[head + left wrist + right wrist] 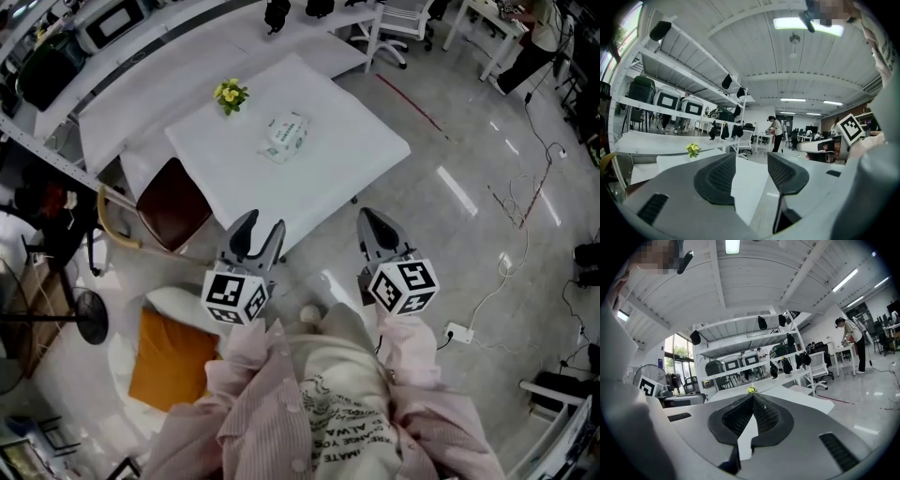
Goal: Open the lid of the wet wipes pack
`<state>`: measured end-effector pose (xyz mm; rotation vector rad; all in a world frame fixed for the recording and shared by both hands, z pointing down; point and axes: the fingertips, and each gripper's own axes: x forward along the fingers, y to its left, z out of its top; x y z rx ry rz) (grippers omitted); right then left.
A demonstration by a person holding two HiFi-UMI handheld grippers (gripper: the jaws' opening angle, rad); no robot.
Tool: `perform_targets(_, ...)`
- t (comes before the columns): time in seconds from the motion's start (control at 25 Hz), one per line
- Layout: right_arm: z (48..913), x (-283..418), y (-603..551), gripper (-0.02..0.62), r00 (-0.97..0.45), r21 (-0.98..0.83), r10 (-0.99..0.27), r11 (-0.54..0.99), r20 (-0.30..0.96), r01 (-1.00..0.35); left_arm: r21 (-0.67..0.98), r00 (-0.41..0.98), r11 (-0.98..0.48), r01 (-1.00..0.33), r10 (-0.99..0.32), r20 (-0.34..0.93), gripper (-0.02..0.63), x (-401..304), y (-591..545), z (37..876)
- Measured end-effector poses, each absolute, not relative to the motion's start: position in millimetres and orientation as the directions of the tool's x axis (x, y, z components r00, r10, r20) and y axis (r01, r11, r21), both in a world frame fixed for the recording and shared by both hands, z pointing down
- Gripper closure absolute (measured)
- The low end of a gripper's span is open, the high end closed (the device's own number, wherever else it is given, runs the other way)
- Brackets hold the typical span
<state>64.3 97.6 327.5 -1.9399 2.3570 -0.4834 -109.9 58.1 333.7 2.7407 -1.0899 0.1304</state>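
Observation:
The wet wipes pack, white with green print, lies flat near the middle of the white table, with its lid down. A small pot of yellow flowers stands behind and left of it. Both grippers hang off the table's near edge, well short of the pack. My left gripper is open, with its jaws apart and nothing between them. My right gripper is shut on nothing, its pads meeting at the tips. Neither gripper view shows the pack. Both show the flowers.
A chair with a dark red seat is tucked at the table's left corner. An orange cushion lies on the floor below it, beside a standing fan. Shelving runs behind the table. Cables and a power strip lie on the floor at right.

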Motion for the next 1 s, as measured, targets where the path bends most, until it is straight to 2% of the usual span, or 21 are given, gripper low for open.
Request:
perform_targets(0.64,339,72,14,0.595,-0.257,-0.282,-0.95,0.202,0.176,-0.938,0.147,0.705,-0.69,-0.709,-0.687,0.178,0.413,-98,-3,349)
perform_targets(1.0,355,87,-74,0.595,-0.344,-0.296,-0.909,0.271,0.234,-0.916,0.174,0.647,-0.624,-0.762,-0.731,0.216,0.419,-79,-71,362)
